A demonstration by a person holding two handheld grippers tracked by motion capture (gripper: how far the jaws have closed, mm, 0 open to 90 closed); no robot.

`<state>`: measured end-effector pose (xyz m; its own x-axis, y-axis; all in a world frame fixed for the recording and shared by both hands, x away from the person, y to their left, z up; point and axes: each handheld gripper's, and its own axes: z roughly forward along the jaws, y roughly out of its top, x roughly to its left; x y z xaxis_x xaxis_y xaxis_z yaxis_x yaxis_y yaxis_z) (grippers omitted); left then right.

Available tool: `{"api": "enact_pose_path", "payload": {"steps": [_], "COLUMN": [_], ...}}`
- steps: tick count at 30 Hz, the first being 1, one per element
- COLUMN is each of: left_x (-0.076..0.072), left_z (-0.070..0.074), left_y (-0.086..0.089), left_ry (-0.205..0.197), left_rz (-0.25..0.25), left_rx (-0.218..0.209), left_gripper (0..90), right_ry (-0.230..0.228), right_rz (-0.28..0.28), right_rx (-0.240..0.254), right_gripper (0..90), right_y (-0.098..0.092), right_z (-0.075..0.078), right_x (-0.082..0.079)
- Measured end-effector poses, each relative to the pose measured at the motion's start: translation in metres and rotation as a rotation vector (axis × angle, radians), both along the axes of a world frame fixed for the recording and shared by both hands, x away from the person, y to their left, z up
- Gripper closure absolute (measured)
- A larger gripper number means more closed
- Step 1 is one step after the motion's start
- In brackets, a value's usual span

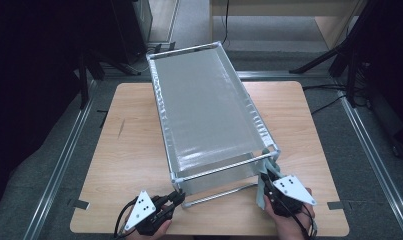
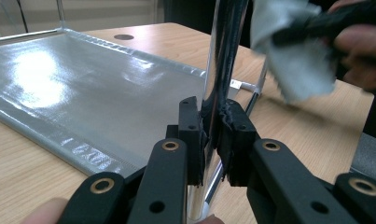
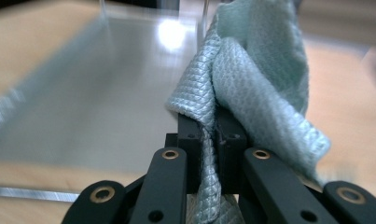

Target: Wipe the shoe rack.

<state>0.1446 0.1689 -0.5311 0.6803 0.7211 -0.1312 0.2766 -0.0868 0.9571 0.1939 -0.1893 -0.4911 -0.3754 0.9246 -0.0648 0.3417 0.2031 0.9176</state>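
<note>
A metal-framed rack [image 1: 224, 167] with grey fabric shelves stands lengthwise on the wooden table [image 1: 134, 150]. My left gripper [image 1: 179, 196] [image 2: 212, 135] is shut on the rack's near-left upright post [image 2: 213, 70], low down, just above the lower shelf [image 2: 97, 93]. My right gripper [image 1: 265, 181] [image 3: 208, 135] is shut on a pale green woven cloth [image 3: 255, 70], which bunches above the jaws and hangs below them. The cloth [image 1: 259, 197] [image 2: 297, 60] is held beside the rack's near-right post [image 1: 277, 152]. Whether it touches the post I cannot tell.
The rack covers the middle of the table and overhangs its far edge. Bare wood lies to the left [image 1: 124, 125] and right [image 1: 299, 125] of it. A metal rail [image 1: 64, 160] runs along each side of the table on the floor, with dark stands behind.
</note>
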Motion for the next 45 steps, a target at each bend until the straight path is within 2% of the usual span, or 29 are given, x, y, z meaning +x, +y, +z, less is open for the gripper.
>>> {"api": "enact_pose_path", "payload": {"steps": [2,3,5,8,9,11,12,14,18,23,26,30,32,34,35,37,39,43,45], "left_x": [0.0,0.0,0.0,0.0,0.0,0.0,0.0,0.0,0.0,0.0,0.001,0.006,0.007,0.009,0.01,0.011,0.011,0.012,0.012], "left_z": [0.0,0.0,0.0,0.0,0.0,0.0,0.0,0.0,0.0,0.001,0.001,0.001,0.002,0.002,0.001,0.0,-0.002,-0.001,-0.001], "left_y": [0.0,0.0,-0.001,-0.001,-0.001,-0.001,-0.002,-0.002,-0.002,-0.007,-0.01,-0.021,-0.025,-0.025,-0.025,-0.025,-0.024,-0.023,-0.023], "left_ry": [0.002,0.003,0.003,0.005,0.005,0.006,0.006,0.006,0.008,0.011,0.009,0.02,0.021,0.021,0.02,0.012,0.006,0.002,0.006], "left_rz": [0.0,-0.001,0.0,0.0,0.0,-0.007,-0.013,-0.017,-0.023,-0.032,-0.036,-0.041,-0.044,-0.058,-0.066,-0.074,-0.078,-0.094,-0.093], "left_rx": [-0.004,-0.005,-0.005,-0.005,-0.005,-0.004,-0.005,-0.004,-0.006,-0.006,-0.004,-0.012,-0.01,-0.012,-0.015,-0.023,-0.036,-0.02,-0.02], "left_gripper": [80.4,80.5,80.4,80.4,80.4,80.4,80.5,80.5,80.5,80.5,80.6,80.5,80.5,80.5,80.5,80.5,80.5,80.6,80.6], "right_ry": [-0.066,-0.084,-0.085,0.012,0.012,0.087,0.158,0.194,0.233,0.287,0.297,0.317,0.321,0.326,0.324,0.325,0.322,0.333,0.338], "right_rz": [-0.001,0.003,0.006,0.007,0.007,0.008,0.002,-0.009,0.009,0.073,0.143,0.254,0.316,0.34,0.34,0.298,0.256,0.212,0.165], "right_rx": [0.024,0.02,0.009,-0.026,-0.026,-0.038,-0.045,-0.057,-0.039,-0.028,-0.053,-0.047,-0.052,-0.046,-0.043,-0.045,-0.06,-0.046,-0.049], "right_gripper": [83.0,83.0,83.0,82.9,82.9,82.9,82.9,83.0,82.9,82.8,82.6,82.6,82.4,81.0,78.1,70.0,67.8,75.9,78.4], "right_y": [-0.002,-0.003,-0.002,-0.003,-0.003,-0.003,-0.002,0.001,0.01,0.034,0.058,0.091,0.101,0.102,0.1,0.092,0.083,0.061,0.05], "right_z": [0.012,0.016,0.017,-0.003,-0.003,-0.018,-0.032,-0.039,-0.047,-0.055,-0.058,-0.06,-0.06,-0.06,-0.061,-0.061,-0.062,-0.062,-0.06], "right_x": [-0.008,-0.01,-0.01,0.001,0.001,0.008,0.014,0.018,0.026,0.032,0.028,0.021,0.019,0.02,0.021,0.024,0.028,0.036,0.041]}}
